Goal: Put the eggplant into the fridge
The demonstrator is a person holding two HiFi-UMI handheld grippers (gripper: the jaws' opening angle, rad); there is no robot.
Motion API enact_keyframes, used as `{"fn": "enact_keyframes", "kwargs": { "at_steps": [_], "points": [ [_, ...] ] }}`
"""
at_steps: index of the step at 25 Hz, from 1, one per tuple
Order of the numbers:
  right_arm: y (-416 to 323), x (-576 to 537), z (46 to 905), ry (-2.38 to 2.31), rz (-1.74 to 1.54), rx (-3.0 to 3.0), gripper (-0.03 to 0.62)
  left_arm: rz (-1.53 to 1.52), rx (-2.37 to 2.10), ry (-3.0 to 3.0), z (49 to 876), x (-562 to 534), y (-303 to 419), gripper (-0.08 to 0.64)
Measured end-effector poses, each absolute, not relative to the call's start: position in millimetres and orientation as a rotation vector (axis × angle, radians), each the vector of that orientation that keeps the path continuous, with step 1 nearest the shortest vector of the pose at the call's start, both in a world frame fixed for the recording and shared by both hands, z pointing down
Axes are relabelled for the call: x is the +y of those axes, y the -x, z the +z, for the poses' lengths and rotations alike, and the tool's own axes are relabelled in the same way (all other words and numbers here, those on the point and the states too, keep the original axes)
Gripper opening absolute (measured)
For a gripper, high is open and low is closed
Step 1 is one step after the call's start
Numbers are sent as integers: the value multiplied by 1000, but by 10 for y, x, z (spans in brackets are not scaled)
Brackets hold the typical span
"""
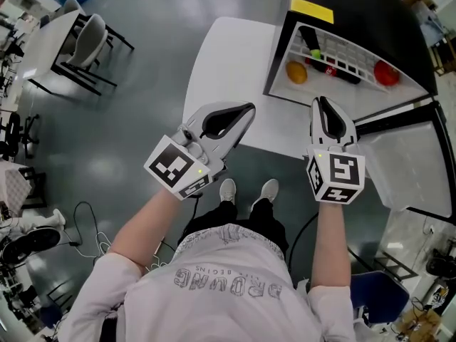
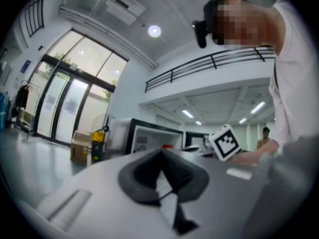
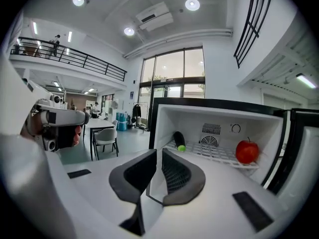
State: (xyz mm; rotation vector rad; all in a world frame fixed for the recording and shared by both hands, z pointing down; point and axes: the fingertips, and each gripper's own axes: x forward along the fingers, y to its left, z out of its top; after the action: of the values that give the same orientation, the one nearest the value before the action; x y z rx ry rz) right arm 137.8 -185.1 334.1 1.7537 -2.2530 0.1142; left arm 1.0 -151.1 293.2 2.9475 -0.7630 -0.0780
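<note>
left claw (image 1: 248, 109) closed, empty; right claw (image 1: 323, 101) barely apart, empty; eggplant (image 3: 178, 138) in fridge (image 3: 167, 126).

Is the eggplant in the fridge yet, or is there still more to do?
Done: the eggplant already lies on the wire shelf inside the fridge, left of the apple.
In hand: nothing. The left gripper has its jaws together, the right gripper has them a slit apart, and both are empty in front of the fridge.
Left: probably just closing the door, which stands open.
</note>
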Motion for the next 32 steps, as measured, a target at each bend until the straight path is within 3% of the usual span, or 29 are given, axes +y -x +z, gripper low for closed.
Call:
{"fn": "enact_keyframes", "kwargs": {
  "at_steps": [32],
  "points": [
    [-1269, -1193, 3611, -1695, 217, -2323, 6, 10, -773, -2894, 3198, -1353, 47, 8]
  ]
}}
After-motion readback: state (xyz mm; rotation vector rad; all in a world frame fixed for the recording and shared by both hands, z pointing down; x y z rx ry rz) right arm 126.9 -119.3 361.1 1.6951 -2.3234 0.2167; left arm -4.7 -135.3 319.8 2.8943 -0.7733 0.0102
